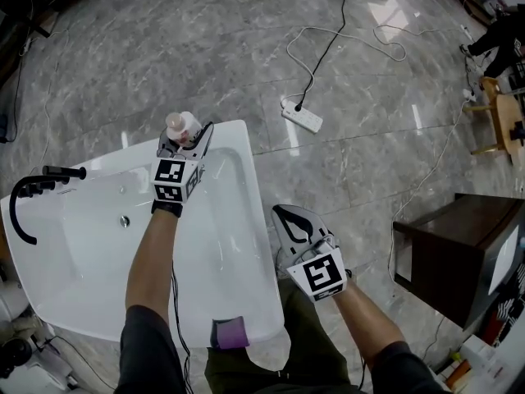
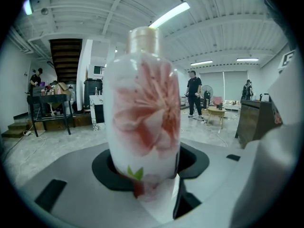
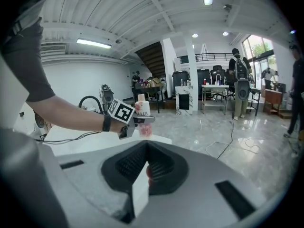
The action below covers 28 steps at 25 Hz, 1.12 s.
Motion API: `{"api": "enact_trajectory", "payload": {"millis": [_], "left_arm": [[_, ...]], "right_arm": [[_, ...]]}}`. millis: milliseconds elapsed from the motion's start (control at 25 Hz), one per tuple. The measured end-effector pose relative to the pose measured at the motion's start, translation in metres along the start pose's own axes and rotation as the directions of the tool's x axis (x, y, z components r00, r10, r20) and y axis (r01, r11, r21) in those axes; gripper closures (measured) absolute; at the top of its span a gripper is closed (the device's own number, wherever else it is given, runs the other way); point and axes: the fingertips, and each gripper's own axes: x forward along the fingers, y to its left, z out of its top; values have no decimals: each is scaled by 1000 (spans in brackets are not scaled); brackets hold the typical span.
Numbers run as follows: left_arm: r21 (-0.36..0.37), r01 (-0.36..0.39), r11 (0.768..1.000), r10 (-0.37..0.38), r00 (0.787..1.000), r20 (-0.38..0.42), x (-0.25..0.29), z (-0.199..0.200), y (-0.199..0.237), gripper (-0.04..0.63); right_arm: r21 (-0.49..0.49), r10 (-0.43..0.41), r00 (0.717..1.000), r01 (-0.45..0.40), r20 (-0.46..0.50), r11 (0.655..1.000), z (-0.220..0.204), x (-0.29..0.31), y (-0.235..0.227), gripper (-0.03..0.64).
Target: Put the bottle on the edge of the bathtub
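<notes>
Head view: records a white bathtub (image 1: 246,220) with a black tap (image 1: 25,199) at its left end, the left gripper (image 1: 180,142) clamped on a flowered bottle (image 1: 182,125) at the tub's far right corner, the right gripper (image 1: 283,216) near, right of the tub over the floor (image 1: 205,39), jaws together and empty, plus a power strip (image 1: 301,119) far off. Left gripper view: finds the bottle (image 2: 145,113) upright between both jaws, gripped low on its body, cap uppermost. Right gripper view: shows jaws closed on nothing and, beyond, the bottle (image 3: 142,107) just above the corner rim, contact not discernible.
</notes>
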Motion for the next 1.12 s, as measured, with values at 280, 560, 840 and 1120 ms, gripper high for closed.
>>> {"api": "enact_trajectory", "payload": {"millis": [280,560,840,1120], "left_arm": [[-24,-24,999,24,1000,9,12,-9,5,370],[-19,-34,999,34,999,9,16,-18,10,371],[15,-42,999,41,999,35,21,-16,13,373],[24,-50,998,49,998,50,23,-14,13,368]], "right_arm": [[6,-15,1000,15,-23,1000,-15,-4,-15,616],[22,-18,999,19,-38,1000,-25,-4,-15,615],[11,-5,999,6,-50,1000,-29,2,-14,617],[21,-5,999,6,-54,1000,-34,4,-15,617]]}}
